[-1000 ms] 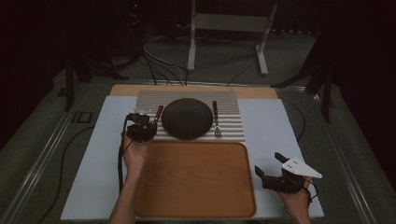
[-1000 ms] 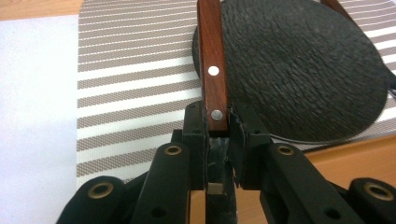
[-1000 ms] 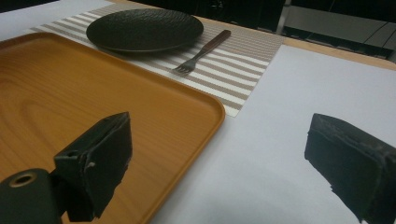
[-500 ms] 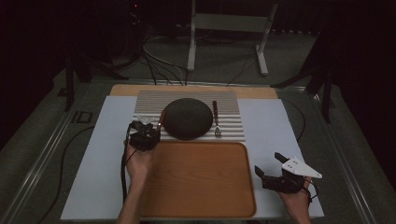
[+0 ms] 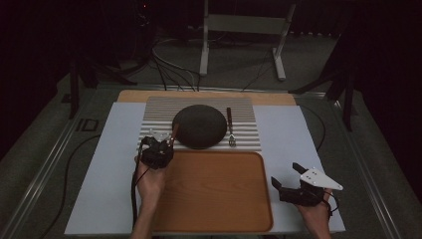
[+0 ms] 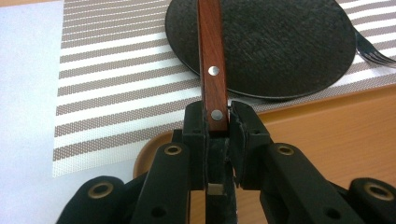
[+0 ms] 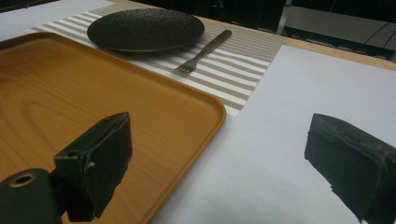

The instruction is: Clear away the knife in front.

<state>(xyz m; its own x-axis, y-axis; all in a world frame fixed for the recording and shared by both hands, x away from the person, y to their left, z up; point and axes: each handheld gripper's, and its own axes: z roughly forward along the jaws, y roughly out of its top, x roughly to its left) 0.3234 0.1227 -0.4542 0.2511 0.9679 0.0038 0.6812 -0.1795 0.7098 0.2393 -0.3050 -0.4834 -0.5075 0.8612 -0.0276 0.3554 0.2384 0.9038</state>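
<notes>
The left claw (image 6: pixel 217 123) is gripping a wooden-handled utensil (image 6: pixel 212 60) by the near end of its handle, pads pressing on both sides just past the lower rivet. In the left gripper view the handle is running straight away from the claw, its long axis in line with the jaws and its far part crossing above the near rim of the black plate (image 6: pixel 261 44). The working end is lying beyond the top of that view, so whether it is a knife cannot be told. In the high view the left claw (image 5: pixel 158 149) is sitting over the far left corner of the wooden tray (image 5: pixel 214 199), at the near edge of the striped placemat (image 5: pixel 244 107); the utensil is pointing from it toward the left side of the plate.

The right claw (image 7: pixel 219 158) is standing wide open and holding nothing, hovering low over the white bench cover (image 7: pixel 289 140) just off the tray's right edge.

Farther off, a fork (image 7: pixel 198 55) is lying on the placemat right of the plate, apart from it, tines toward the tray.

Judgement: the left hand alone is carrying the work; any set-down onto the tray calls for drawing the utensil back along its own axis, toward the person. The right hand is nearer to the fork.
</notes>
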